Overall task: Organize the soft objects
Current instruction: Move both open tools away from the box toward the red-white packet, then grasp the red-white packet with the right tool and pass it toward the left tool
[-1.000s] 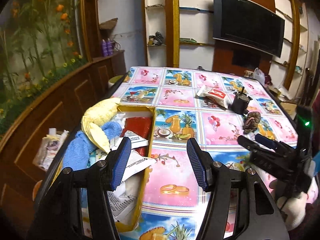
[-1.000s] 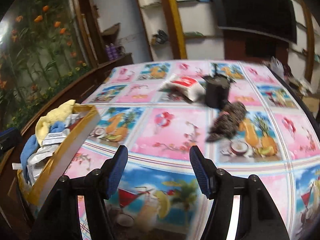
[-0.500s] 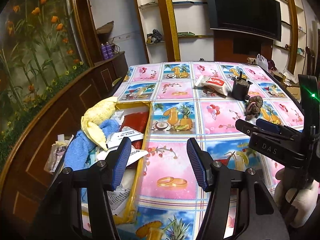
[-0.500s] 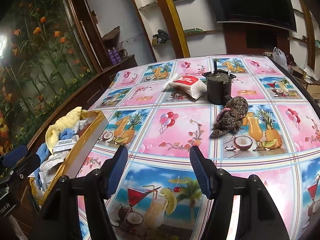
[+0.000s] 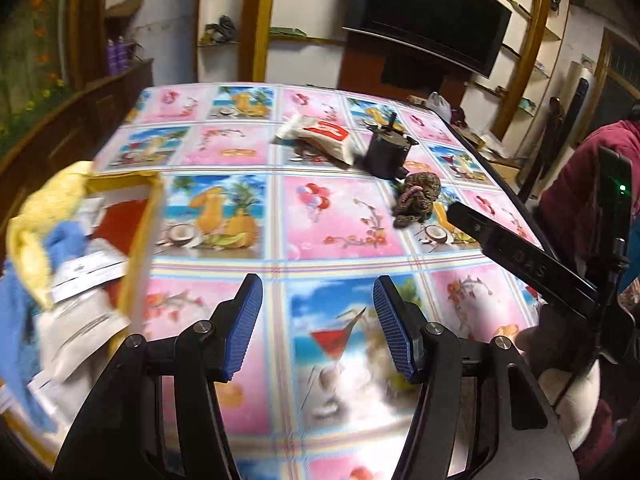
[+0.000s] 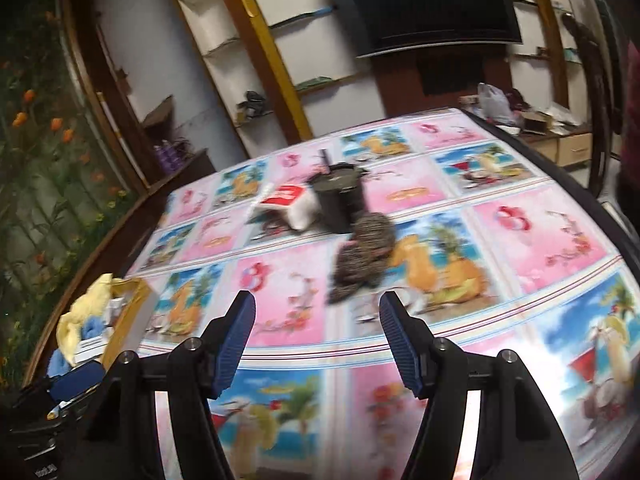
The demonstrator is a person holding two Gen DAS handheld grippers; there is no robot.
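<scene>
Yellow card forms the open box (image 5: 140, 240) at the table's left edge; its long axis runs from near to far, and it is packed full: a yellow cloth (image 5: 44, 216) slumps over its far-left corner, a blue towel (image 5: 64, 244) lies just under that, white paper packets (image 5: 88, 276) are heaped toward the near end, and something red (image 5: 124, 220) shows at the bottom of the far end; from the right wrist view the same box (image 6: 132, 320) sits at far left with the yellow cloth (image 6: 80, 316) and blue towel (image 6: 94, 326) spilling over its rim; the left gripper (image 5: 318, 320) hangs over the bright fruit-print tablecloth (image 5: 332, 220) just right of the box, its blue-padded jaws apart with nothing between them; farther off, past the middle of the table, a white pouch with a red label (image 5: 320, 136) lies tilted against a dark cylindrical container (image 5: 386, 156); just near of that container, to its right, rests the brown knitted bundle (image 5: 418, 196), a soft mottled lump whose long axis runs diagonally from near-left to far-right, its far end close to the dark container (image 6: 340, 200); in the right wrist view the bundle (image 6: 364, 260) lies just beyond the right gripper (image 6: 318, 336), slightly right of centre between the fingers but well clear of them; these jaws also stand apart and empty; at the far right a person's maroon sleeve (image 5: 580, 184) shows behind the right gripper's black body.
</scene>
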